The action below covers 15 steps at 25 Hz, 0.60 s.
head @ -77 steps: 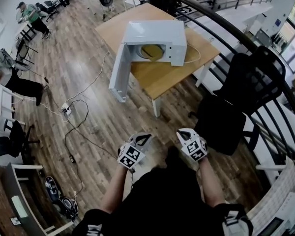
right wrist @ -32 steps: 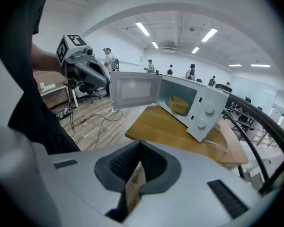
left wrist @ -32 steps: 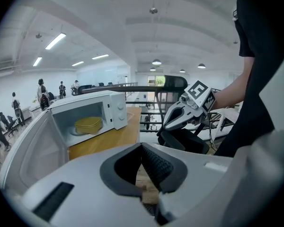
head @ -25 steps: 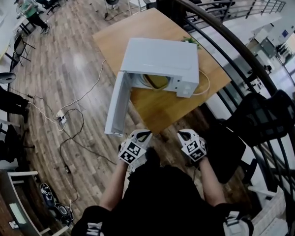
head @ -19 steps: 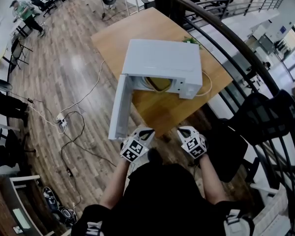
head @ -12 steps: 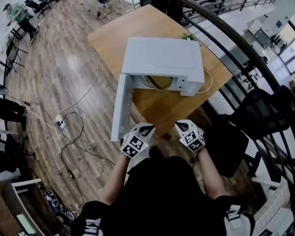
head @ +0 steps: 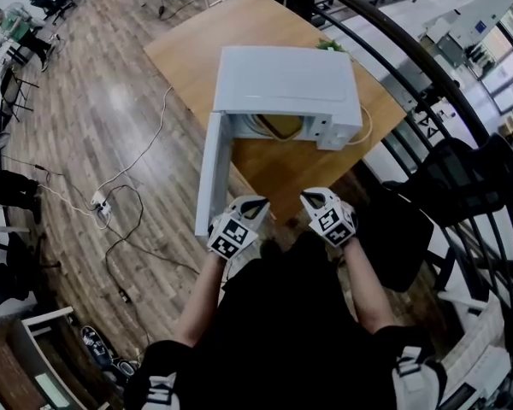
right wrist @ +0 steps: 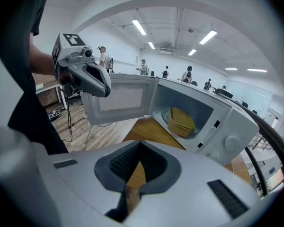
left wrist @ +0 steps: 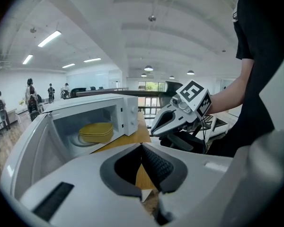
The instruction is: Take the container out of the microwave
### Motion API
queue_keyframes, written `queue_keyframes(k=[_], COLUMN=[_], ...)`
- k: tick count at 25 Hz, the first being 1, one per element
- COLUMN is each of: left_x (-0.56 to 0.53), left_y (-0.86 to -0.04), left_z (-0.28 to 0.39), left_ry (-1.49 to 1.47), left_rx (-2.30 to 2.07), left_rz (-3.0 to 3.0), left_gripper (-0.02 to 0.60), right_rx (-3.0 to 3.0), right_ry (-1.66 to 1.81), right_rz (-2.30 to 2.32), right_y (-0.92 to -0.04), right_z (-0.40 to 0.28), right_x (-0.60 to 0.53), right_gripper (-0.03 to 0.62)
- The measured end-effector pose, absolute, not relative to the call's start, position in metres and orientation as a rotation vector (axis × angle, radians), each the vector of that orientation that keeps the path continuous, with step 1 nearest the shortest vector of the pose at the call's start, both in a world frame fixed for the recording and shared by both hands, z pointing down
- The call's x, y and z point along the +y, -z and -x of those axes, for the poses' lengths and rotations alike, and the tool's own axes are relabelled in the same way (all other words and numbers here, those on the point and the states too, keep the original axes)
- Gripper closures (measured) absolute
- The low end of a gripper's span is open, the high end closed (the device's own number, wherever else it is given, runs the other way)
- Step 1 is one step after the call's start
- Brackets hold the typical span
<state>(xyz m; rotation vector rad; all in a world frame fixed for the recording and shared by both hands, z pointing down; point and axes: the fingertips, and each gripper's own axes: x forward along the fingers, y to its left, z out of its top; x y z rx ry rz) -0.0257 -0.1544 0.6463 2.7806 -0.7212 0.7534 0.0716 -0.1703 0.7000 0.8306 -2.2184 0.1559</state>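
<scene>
The yellow container (right wrist: 182, 121) sits inside the open white microwave (head: 286, 79) on the wooden desk (head: 184, 49). The left gripper (head: 256, 202) and right gripper (head: 311, 196) hover near its front, jaws pressed together, empty.

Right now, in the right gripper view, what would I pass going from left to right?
The left claw → open microwave door → yellow container inside the microwave → control knob on the microwave's front panel.
</scene>
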Motion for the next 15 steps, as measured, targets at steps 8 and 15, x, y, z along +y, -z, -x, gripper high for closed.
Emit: queue_keyframes(k=[8, 15], left_x=[-0.164, -0.183], left_y=[-0.648, -0.658], left_z=[0.03, 0.028], left_ry=[-0.739, -0.743], left_rx=[-0.762, -0.816], left_rz=[-2.763, -2.722], left_gripper=[0.58, 0.58], right_rx=[-2.226, -2.247], right_ry=[-0.135, -0.106], right_rz=[-0.792, -0.723], right_y=[-0.701, -0.704], right_z=[-0.066, -0.062], right_x=[-0.183, -0.214], right_gripper=[0.592, 0.592])
